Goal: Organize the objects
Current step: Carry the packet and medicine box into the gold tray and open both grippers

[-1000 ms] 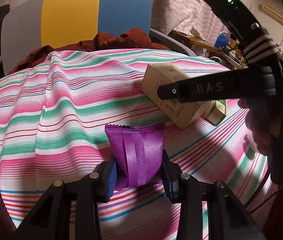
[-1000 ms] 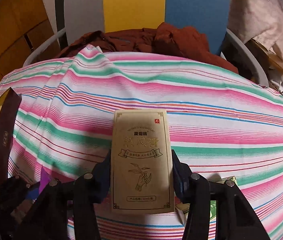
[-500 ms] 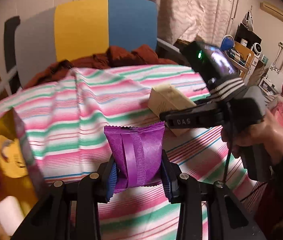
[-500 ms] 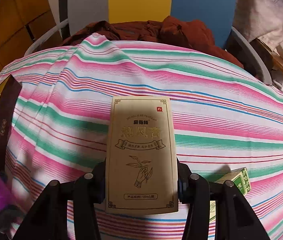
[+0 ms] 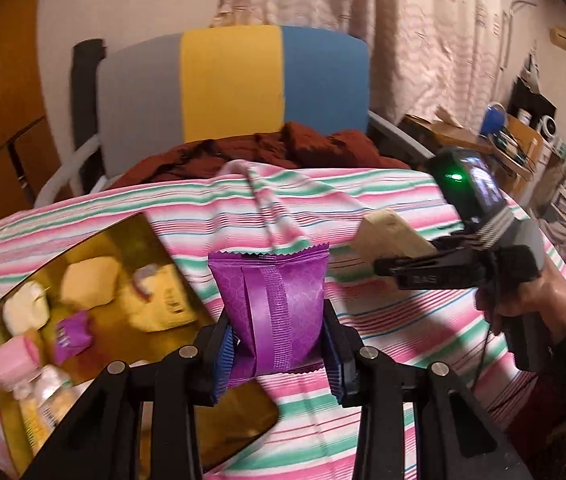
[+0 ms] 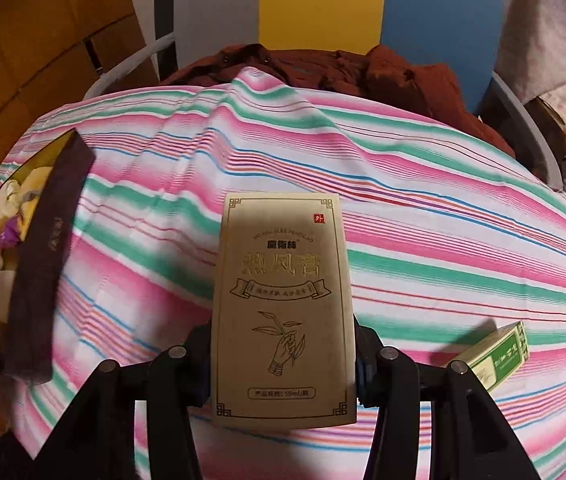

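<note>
Striped cloth (image 5: pixel 395 320) in pink, green and white covers the table, with a chair (image 5: pixel 235 80) of grey, yellow and blue panels behind it and a dark red garment (image 5: pixel 283 152) on its seat. Compared with one second ago, the left gripper (image 5: pixel 279 344) has swung to the left, so the gold storage box (image 5: pixel 155 236) now shows below it, already holding small packets and bottles; before, only cloth was seen there. The right gripper (image 6: pixel 283 356) has lifted higher, and the tan carton (image 6: pixel 283 312) looks larger and is well above the cloth.

The left fingers pinch a purple pouch (image 5: pixel 273 304), upright, with a zigzag top edge and a ribbed seam down the middle; it hangs above the box's near right edge. The right fingers press on both long sides of the tan carton, which has gold Chinese print and a drawing of a hand with a twig. A small green carton (image 6: pixel 495 356) lies on the cloth at the right.
</note>
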